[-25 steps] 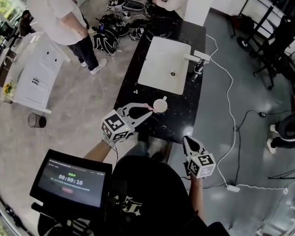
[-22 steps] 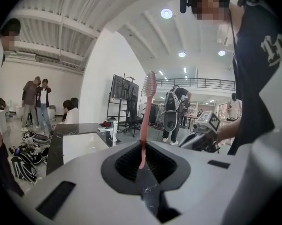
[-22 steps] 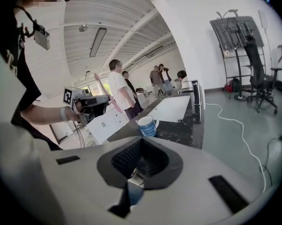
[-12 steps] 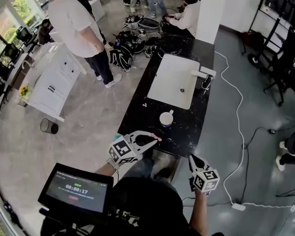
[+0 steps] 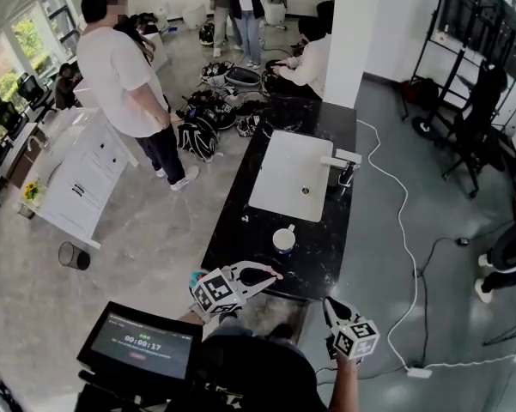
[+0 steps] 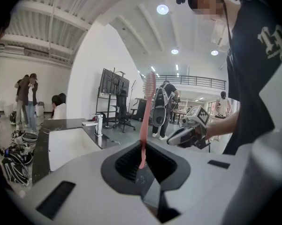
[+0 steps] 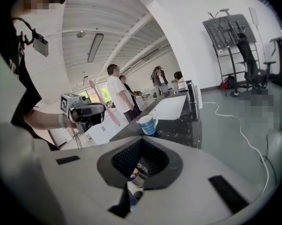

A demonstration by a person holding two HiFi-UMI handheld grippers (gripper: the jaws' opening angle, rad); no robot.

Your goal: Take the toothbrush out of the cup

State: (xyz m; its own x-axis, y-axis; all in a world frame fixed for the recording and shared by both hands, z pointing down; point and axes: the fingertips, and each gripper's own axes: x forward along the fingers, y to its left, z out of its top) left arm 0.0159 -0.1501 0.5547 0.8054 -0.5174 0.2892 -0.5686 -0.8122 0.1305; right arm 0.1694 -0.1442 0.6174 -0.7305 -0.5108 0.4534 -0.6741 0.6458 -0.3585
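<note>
Pink plastic, upright in my left gripper view: that's the toothbrush (image 6: 147, 102), and I have it; my left gripper (image 6: 141, 163) has its jaws closed on the lower end of the handle, the dark pads pinching it from both sides, and the bristle head stands high above them. So the brush is out of the cup (image 5: 283, 240) and well clear of it; from the head view the cup sits alone on the black counter (image 5: 240, 230), between the near end and the white basin (image 5: 288, 178), with the tap (image 5: 342, 163) on the basin's right. My left hand is pulled in close to my body, just off the counter's near end; the gripper lies about level there, marker cube towards me, jaws pointing to my right, and the pink handle pokes out past their tips. Over on the other side, my right gripper (image 7: 138, 163) hangs low by my right hip, off the counter and over the grey floor, jaws aimed forward along the counter's right edge; they are brought together with nothing between the pads, only a thin slit of floor showing below them. Through the right gripper view I catch the blue-and-white striped cup on the counter, and my left gripper beyond it with the brush sticking up at a slant.
</note>
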